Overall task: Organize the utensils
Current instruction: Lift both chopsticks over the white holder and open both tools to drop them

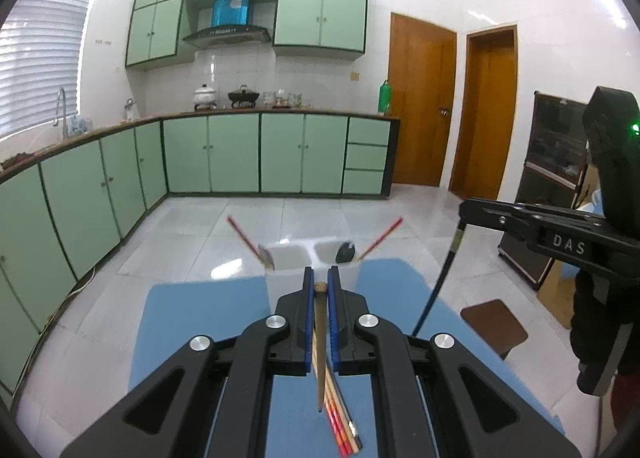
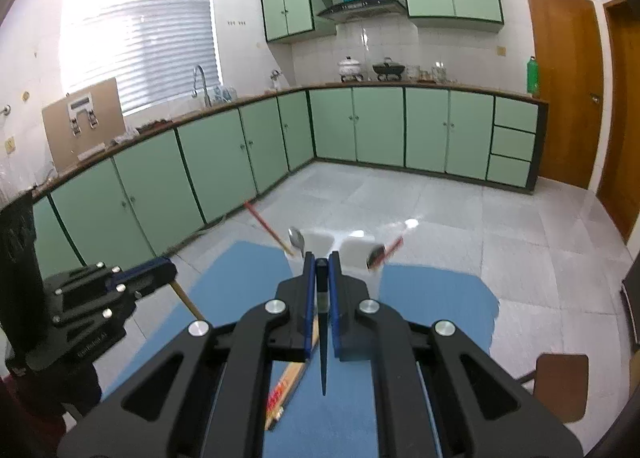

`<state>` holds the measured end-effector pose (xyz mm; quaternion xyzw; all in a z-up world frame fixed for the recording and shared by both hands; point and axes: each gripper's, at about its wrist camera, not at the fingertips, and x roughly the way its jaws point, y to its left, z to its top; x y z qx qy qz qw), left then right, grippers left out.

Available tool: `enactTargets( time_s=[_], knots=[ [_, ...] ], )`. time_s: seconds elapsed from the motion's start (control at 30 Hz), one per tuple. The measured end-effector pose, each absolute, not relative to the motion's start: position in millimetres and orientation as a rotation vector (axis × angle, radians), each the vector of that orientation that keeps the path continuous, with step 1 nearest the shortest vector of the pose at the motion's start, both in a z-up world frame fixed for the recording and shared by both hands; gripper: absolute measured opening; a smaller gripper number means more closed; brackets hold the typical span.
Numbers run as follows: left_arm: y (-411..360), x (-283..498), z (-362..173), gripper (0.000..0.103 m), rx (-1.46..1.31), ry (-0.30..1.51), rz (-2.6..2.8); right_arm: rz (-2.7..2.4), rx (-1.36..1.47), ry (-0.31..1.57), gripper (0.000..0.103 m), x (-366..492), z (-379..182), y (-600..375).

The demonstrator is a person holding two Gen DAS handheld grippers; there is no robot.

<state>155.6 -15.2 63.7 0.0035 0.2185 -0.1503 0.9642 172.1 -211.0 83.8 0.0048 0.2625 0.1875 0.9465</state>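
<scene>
In the left wrist view my left gripper (image 1: 320,274) is shut on a brown wooden chopstick (image 1: 320,338) that hangs point-down over the blue mat (image 1: 192,322). My right gripper (image 2: 321,260) is shut on a black chopstick (image 2: 322,342), also point-down. Each gripper shows in the other's view: the right gripper (image 1: 464,214) with the black chopstick (image 1: 436,282), and the left gripper (image 2: 170,268) with the wooden chopstick (image 2: 188,302). A white two-compartment holder (image 1: 286,256) (image 2: 320,244) stands at the mat's far edge, holding a spoon (image 2: 297,238), red chopsticks (image 1: 240,232) and a dark utensil (image 1: 345,252). Several chopsticks (image 1: 340,418) (image 2: 286,386) lie on the mat below.
The mat ends just behind the holder, with tiled floor beyond. A brown stool (image 1: 494,324) (image 2: 560,382) stands to the right of the table. Green cabinets (image 1: 256,154) line the far and left walls. A dark cabinet (image 1: 552,178) is at the right.
</scene>
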Motion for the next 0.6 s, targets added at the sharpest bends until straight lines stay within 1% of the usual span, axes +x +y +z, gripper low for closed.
enactTargets(
  time_s=[0.2,0.4,0.53,0.6],
  knots=[
    [-19,182,112,0.006,0.001,0.316,-0.306,0.373,0.032,0.423,0.006,207,133,-212],
    [-29,226,151,0.006,-0.006,0.203,-0.287,0.332,0.044,0.346,0.006,255,160,-214],
    [-35,261,147,0.006,-0.013,0.202,-0.271,0.295,0.024,0.328,0.006,287,153,-215],
    [-39,279,136,0.006,-0.009,0.218,-0.254,0.291,0.024,0.341,0.006,304,141,-215]
  ],
)
